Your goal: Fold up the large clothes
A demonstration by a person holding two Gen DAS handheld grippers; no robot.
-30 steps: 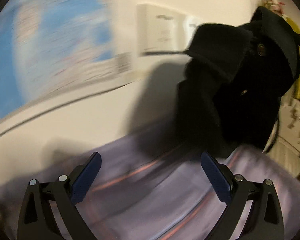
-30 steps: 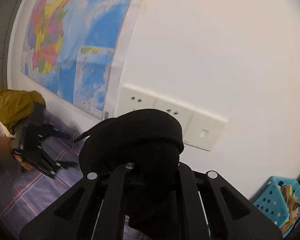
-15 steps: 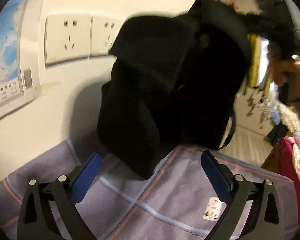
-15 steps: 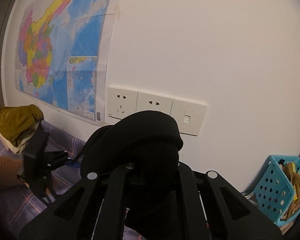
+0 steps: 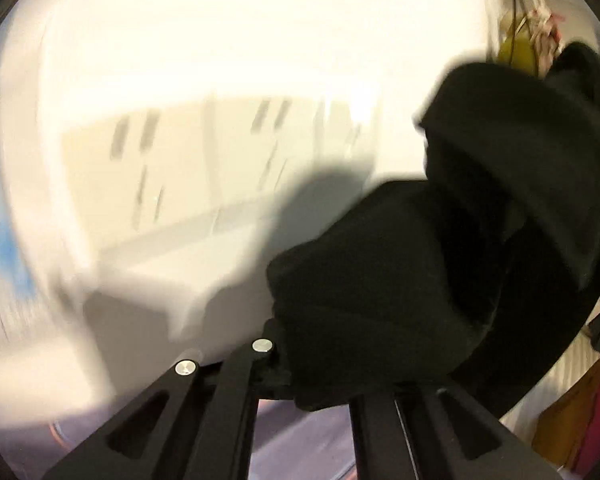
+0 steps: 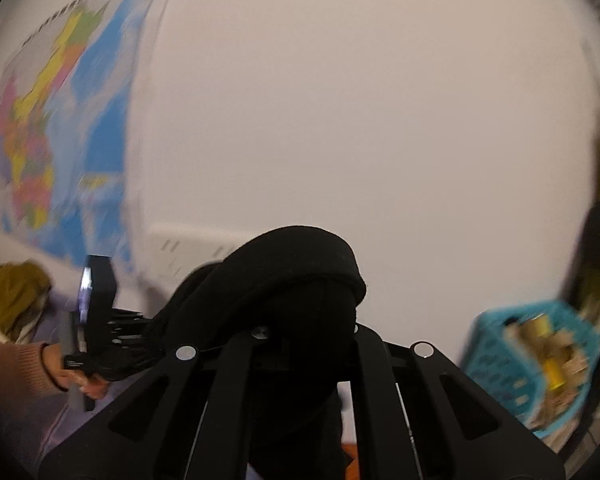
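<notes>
Two folds of the bulky black fabric garment [image 5: 440, 264] are clamped, one by the left gripper [image 5: 320, 376], one by the right gripper [image 6: 300, 344], close before the white wall [image 6: 360, 120].

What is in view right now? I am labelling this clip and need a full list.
black garment: one, black, bunched, gripped by both claws, held up before the wall
wall map: one, blue with coloured patches, left on wall
wall sockets: one row, white, blurred
olive clothing: one heap, far left
purple sheet: one, striped, below
basket: one, turquoise, lower right, filled
left claw: shut on garment
right claw: shut on garment
left hand: holding the left claw's handle
</notes>
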